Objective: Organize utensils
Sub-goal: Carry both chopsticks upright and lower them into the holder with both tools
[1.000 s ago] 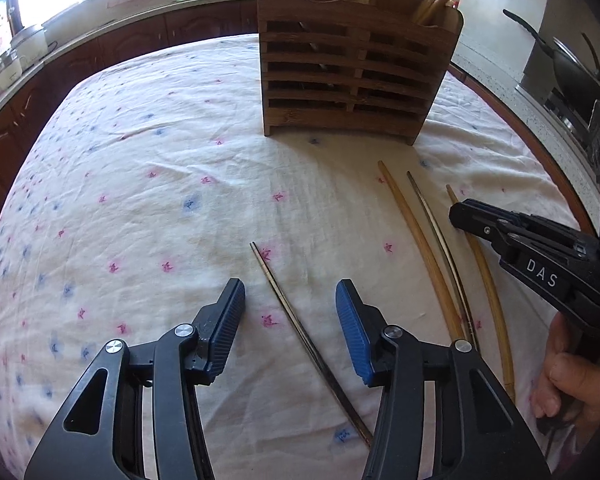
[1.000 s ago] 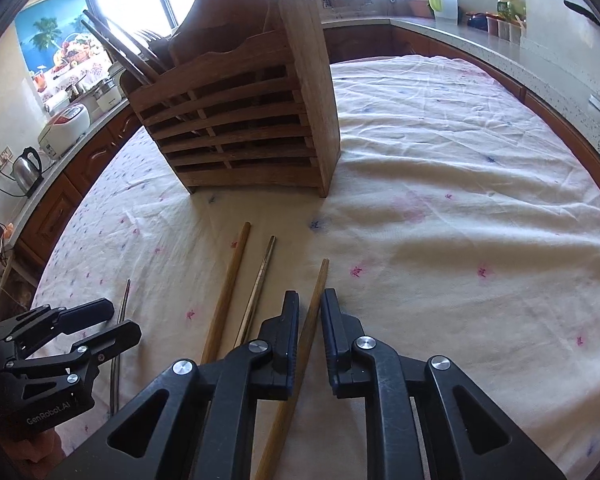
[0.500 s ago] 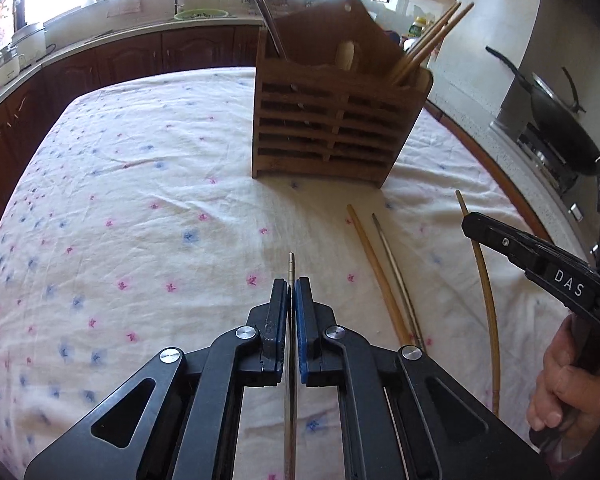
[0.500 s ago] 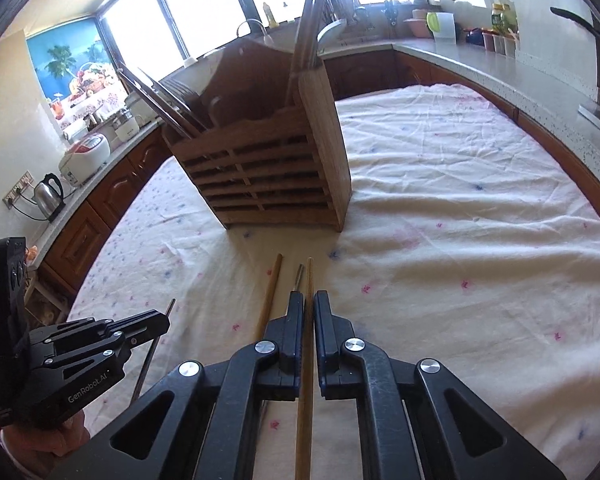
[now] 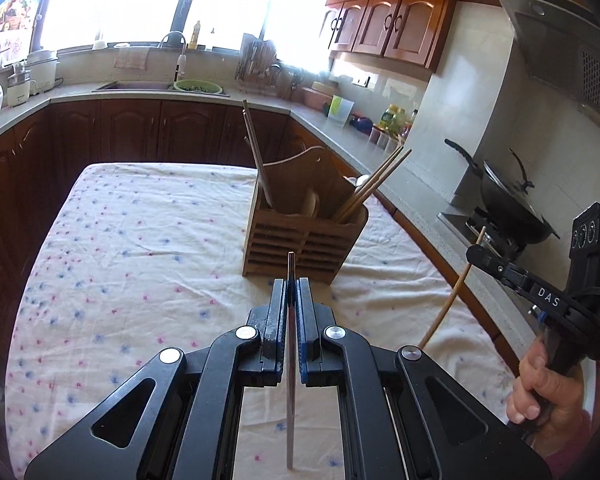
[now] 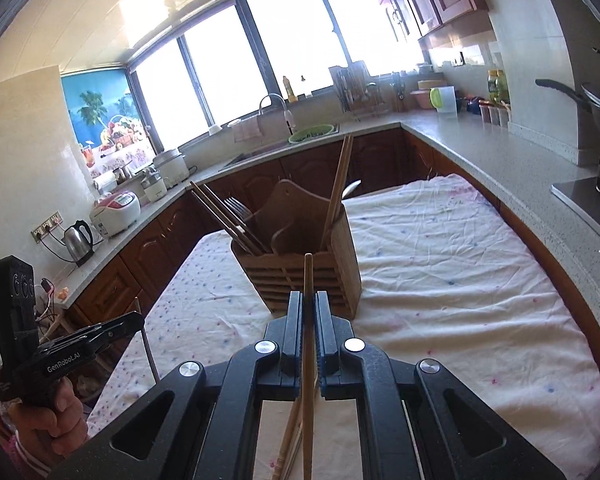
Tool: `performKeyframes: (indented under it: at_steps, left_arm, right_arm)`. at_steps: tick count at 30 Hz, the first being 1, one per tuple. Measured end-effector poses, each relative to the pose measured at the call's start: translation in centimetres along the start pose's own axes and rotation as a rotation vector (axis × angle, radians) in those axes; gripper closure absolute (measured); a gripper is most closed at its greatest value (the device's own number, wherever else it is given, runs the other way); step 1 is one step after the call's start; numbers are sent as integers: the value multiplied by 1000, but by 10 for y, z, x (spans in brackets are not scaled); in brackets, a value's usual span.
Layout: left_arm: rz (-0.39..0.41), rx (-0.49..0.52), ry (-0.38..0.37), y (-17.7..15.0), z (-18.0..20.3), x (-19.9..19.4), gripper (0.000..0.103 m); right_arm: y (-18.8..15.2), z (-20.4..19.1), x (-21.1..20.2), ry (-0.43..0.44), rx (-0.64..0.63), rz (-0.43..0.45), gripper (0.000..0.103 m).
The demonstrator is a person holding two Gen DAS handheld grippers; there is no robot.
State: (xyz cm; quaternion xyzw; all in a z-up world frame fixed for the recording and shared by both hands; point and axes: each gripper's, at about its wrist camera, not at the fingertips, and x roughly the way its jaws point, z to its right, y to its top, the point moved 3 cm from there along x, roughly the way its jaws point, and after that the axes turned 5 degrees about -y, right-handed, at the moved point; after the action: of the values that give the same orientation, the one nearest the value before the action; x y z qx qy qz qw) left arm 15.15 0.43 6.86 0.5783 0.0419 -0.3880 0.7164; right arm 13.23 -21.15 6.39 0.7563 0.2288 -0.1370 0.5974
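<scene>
My left gripper [image 5: 291,286] is shut on a thin metal chopstick [image 5: 290,344] and holds it above the cloth, pointing at the wooden utensil holder [image 5: 304,242]. My right gripper [image 6: 308,300] is shut on a wooden chopstick [image 6: 308,360], also raised and aimed at the holder [image 6: 300,264]. The holder stands upright on the flowered tablecloth [image 5: 140,240] with several chopsticks and a spoon in its compartments. The right gripper [image 5: 512,272] with its wooden chopstick [image 5: 452,296] shows at the right of the left wrist view. The left gripper [image 6: 112,328] shows at the left of the right wrist view.
Another wooden chopstick [image 6: 288,436] lies on the cloth under my right gripper. Kitchen counters [image 6: 500,160] ring the table, with a wok [image 5: 508,196] on the stove at right, a sink [image 5: 140,86] at the back, and a kettle [image 6: 78,236] and rice cooker at left.
The left gripper closed on the metal chopstick. Both grippers then lifted their chopsticks off the cloth and tilted up level, facing the holder from higher up.
</scene>
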Motion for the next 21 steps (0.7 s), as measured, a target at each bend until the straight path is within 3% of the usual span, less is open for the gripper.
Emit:
performKeyframes:
  at_steps: [8,21]
  left_arm:
    - [45,5,-3,10,3,-12,99]
    - [92,15,4,29,5,-15,99]
  right_arm:
    - [22,-5,-21,4,-16,82,98]
    - [30,-3,-20,12,-8,98,98]
